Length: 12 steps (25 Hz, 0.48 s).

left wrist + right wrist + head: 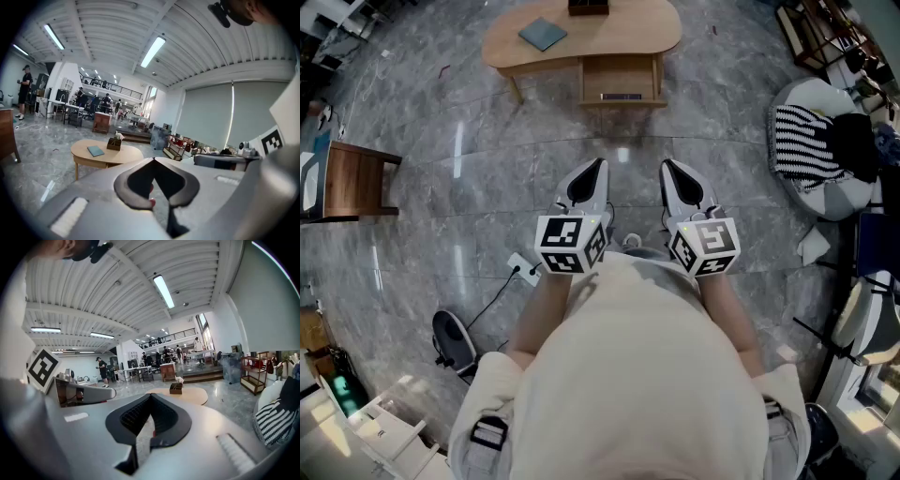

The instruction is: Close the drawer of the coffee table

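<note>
The coffee table (581, 42) stands well ahead of you, its drawer (621, 82) pulled out toward you from its near side. On top, a book (543, 34) lies left of a box (588, 7) at the far edge. A side table (356, 180) sits to your left, and a beanbag (811, 98) bearing a cushion (806, 141) to your right

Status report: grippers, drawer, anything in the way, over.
Left gripper and right gripper shut, empty, short of the coffee table. Drawer open, untouched. Only bare floor between.
</note>
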Tool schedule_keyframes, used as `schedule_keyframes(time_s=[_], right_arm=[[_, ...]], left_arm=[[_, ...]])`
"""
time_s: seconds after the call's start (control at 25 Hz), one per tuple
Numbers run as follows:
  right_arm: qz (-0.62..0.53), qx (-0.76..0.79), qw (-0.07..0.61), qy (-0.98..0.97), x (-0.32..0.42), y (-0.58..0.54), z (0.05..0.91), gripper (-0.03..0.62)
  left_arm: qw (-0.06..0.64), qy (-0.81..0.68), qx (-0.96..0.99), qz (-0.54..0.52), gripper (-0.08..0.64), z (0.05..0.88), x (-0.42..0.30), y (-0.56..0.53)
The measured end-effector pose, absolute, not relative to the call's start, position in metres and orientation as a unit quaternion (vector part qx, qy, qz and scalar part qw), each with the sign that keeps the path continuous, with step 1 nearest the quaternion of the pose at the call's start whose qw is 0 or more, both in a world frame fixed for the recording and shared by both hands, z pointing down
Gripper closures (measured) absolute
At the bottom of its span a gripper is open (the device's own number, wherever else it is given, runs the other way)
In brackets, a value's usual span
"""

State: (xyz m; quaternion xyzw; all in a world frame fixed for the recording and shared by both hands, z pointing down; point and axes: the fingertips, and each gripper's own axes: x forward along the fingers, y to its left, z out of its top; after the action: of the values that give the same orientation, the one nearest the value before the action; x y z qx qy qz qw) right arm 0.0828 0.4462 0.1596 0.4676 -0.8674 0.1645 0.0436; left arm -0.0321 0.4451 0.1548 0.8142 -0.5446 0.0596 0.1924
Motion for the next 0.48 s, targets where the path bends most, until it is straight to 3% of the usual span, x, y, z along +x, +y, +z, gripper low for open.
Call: schedule_keyframes(time_s=[0.48], right_arm=[[0.149, 0.471, 0.037, -0.869, 0.097, 0.446, 0.143, 0.595]], left_arm=[[0.207, -0.546, 0.81, 0.056, 0.56, 0.16, -0.022, 0.45]])
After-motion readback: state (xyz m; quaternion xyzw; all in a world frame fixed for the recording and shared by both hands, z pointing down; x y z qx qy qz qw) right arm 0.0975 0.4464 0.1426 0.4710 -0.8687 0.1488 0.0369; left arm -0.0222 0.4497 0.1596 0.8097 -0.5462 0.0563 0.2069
